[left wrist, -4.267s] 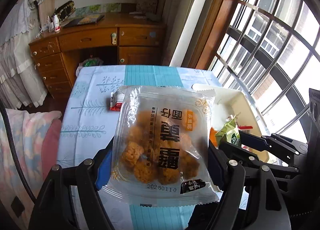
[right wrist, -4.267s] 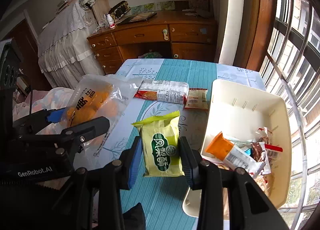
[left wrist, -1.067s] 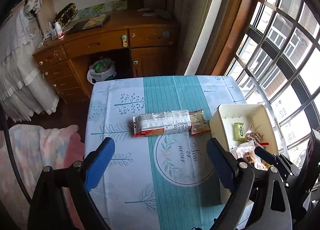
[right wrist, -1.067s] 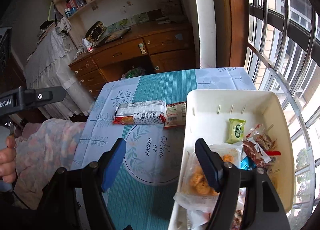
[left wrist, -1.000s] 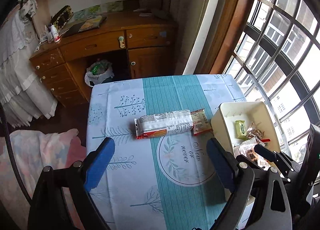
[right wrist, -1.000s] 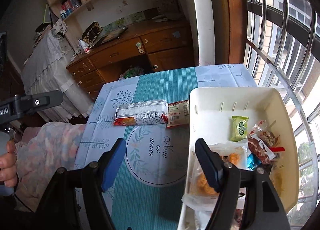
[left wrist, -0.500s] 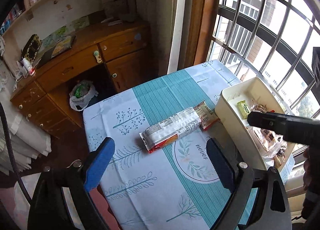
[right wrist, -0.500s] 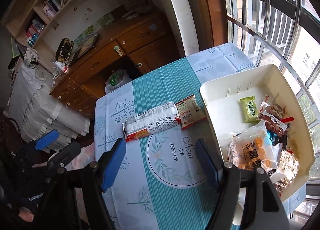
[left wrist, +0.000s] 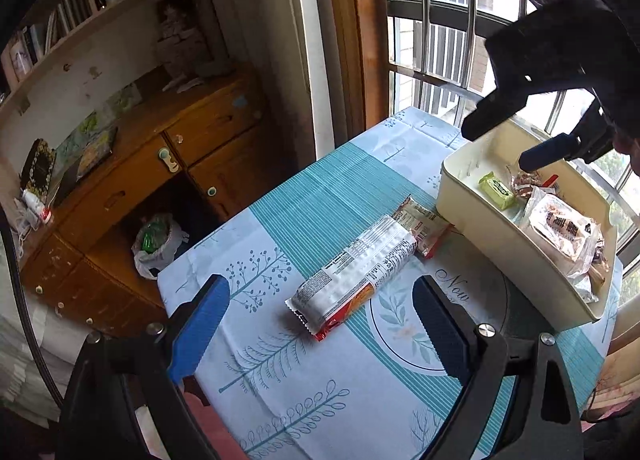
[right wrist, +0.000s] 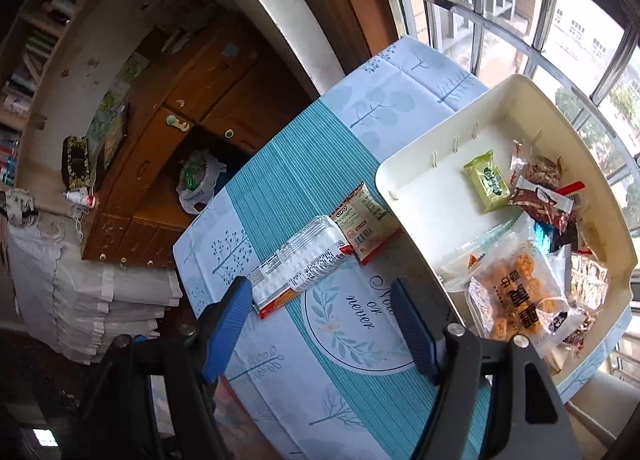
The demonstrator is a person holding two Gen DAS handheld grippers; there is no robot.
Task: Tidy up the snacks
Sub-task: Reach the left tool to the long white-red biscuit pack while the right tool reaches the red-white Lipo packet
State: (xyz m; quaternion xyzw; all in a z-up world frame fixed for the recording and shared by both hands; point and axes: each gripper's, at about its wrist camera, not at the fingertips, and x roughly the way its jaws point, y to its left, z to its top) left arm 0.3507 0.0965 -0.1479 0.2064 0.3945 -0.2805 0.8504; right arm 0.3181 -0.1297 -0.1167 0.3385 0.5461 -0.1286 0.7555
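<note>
Hovering above the surface (left wrist: 280, 400), my left hand-held gripper (left wrist: 320, 324) has its blue pads spread wide with nothing between them but air, and the long cracker packet (left wrist: 354, 274) lies on the tablecloth just ahead, framed between the two pads. My right hand-held gripper (right wrist: 322, 324) is likewise released, its pads somewhat closer together, empty, over the round printed motif; in the left view its dark body hangs above the cream storage bin (left wrist: 472, 215). The packet rests diagonally, one crimped end toward me, the far end touching or slightly overlapping a small flat red-edged snack pouch (right wrist: 366, 217), which itself lies against the bin's near wall. I judge the long packet light and fairly stiff along its length, with glossy film that could slip, and its contents brittle, so I would take it across the middle of its narrow width with a gentle squeeze, not by the crimped ends. The small pouch looks thin and limp; pinching an edge may work better, since it lies flat. Inside the bin (right wrist: 420, 219) already sit a green sachet (right wrist: 488, 181), a bag of fried balls (right wrist: 520, 292) and several dark wrappers along the far side.
</note>
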